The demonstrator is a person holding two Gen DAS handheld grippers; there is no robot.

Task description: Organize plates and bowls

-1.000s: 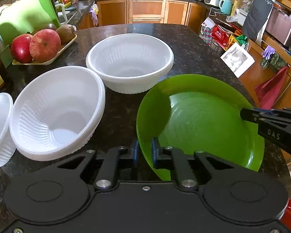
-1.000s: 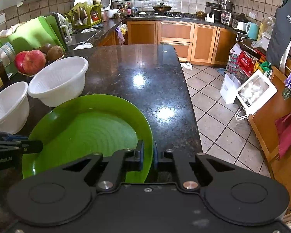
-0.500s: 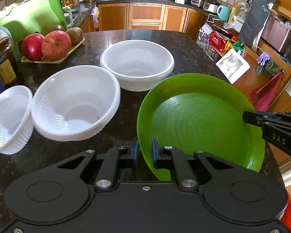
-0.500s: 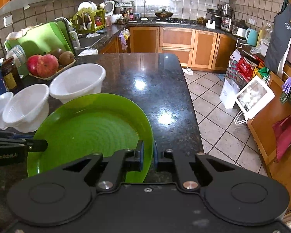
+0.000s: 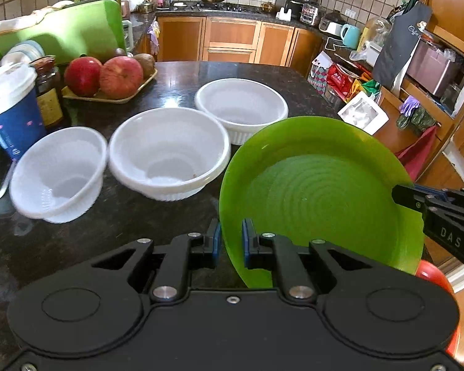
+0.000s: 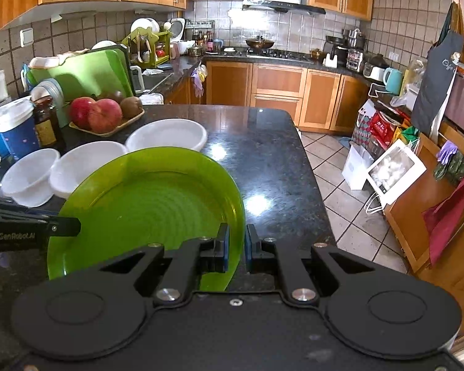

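A green plate (image 5: 321, 194) is held above the dark counter (image 5: 108, 228) by both grippers. My left gripper (image 5: 232, 241) is shut on its left rim. My right gripper (image 6: 235, 247) is shut on its right rim, and the plate (image 6: 151, 207) fills the lower left of the right wrist view. Three white bowls stand in a row on the counter to the left: a small one (image 5: 58, 173), a middle one (image 5: 170, 151) and a far one (image 5: 241, 108). They also show in the right wrist view: small bowl (image 6: 29, 173), middle bowl (image 6: 83, 160), far bowl (image 6: 167, 134).
A tray of apples and kiwis (image 5: 108, 77) sits at the back left, beside a jar (image 5: 48, 89) and a blue cup with a white lid (image 5: 9, 108). A green cutting board (image 5: 62, 31) leans behind. The counter's right edge (image 6: 312, 170) drops to a tiled floor.
Both grippers have lifted and pulled back with the green plate. The bowls now look farther and lower, and the small bowl and the blue cup have come into view.
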